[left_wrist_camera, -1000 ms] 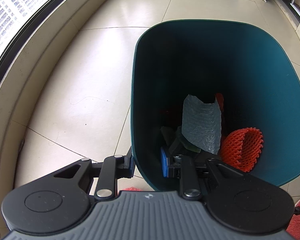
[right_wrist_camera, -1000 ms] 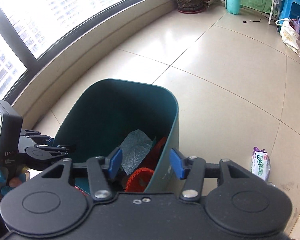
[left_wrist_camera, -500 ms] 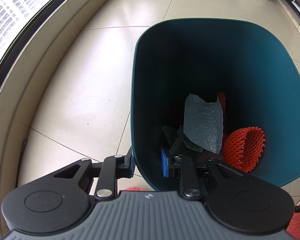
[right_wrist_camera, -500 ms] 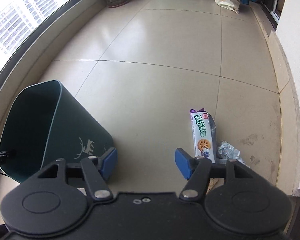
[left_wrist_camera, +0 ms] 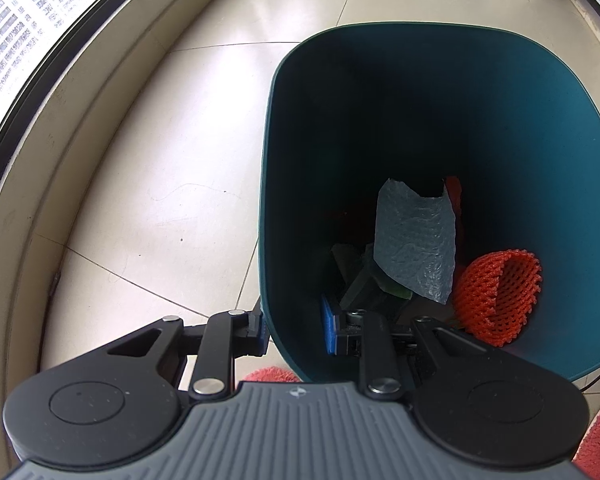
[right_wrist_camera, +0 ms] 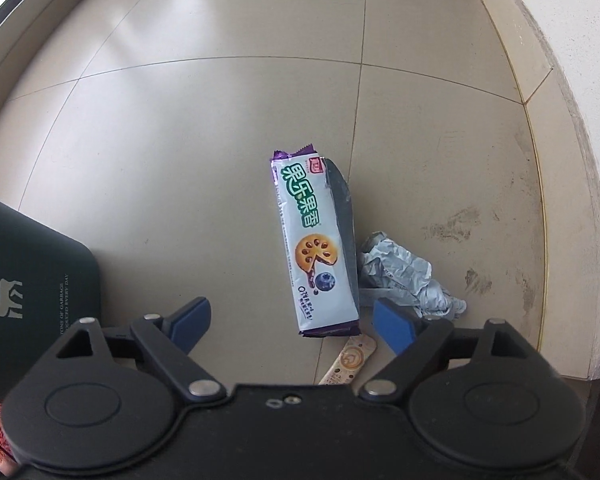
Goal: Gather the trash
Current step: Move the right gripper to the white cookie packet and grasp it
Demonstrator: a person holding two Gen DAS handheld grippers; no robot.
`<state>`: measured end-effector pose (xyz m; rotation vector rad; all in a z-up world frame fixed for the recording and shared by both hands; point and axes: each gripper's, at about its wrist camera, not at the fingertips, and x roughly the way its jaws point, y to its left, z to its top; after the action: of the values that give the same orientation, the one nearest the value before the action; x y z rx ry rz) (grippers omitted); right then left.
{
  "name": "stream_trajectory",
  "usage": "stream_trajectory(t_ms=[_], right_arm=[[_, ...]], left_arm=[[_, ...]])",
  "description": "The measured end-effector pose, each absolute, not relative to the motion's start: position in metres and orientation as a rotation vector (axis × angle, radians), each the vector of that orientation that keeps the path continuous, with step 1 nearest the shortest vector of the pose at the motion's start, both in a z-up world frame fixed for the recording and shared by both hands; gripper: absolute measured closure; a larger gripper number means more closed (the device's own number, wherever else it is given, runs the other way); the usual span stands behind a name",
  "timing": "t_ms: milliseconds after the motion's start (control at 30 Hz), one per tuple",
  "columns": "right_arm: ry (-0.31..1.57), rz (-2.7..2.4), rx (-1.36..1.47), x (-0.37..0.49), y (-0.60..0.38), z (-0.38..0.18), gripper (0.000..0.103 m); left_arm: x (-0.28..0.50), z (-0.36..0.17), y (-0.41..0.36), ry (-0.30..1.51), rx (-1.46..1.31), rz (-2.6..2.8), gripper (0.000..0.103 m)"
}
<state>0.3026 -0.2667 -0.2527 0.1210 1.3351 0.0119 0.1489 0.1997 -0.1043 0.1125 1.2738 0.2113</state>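
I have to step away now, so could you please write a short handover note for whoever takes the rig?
Left gripper: clamped on the near wall of the teal bin, steadying it.
Right gripper: open, empty, above the floor litter.
In the bin: orange foam net, grey wrap.
On the floor: biscuit wrapper, crumpled foil, flat stick.
Left to do: pick up those three and bin them.

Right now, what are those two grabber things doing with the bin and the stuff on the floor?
A person is tidying up trash with a grabber in each hand. The left gripper is clamped on the rim of the teal bin, which already holds an orange foam net and a grey wrapper. The right gripper is open above a biscuit packet on the floor, beside crumpled silver foil.
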Motion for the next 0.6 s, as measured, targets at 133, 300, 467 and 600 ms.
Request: stream_trajectory(t_ms=[133, 300, 467, 600], right_arm=[[1.377, 0.005, 0.129, 0.315, -0.262, -0.286, 0.013], [1.446, -0.044, 0.010, 0.322, -0.253, -0.325, 0.013], [1.453, -0.063, 0.022, 0.324, -0.254, -0.339, 0.015], [1.456, -0.096, 0.001, 0.324, -0.251, -0.347, 0.020]], left_arm=[[0.150, -0.107, 0.199, 1.281, 0.120, 0.218, 0.079], [0.149, -0.111, 0.197, 1.299, 0.130, 0.212, 0.079], [0.150, -0.114, 0.194, 1.307, 0.149, 0.215, 0.079], [0.151, -0.115, 0.195, 1.315, 0.141, 0.212, 0.079]])
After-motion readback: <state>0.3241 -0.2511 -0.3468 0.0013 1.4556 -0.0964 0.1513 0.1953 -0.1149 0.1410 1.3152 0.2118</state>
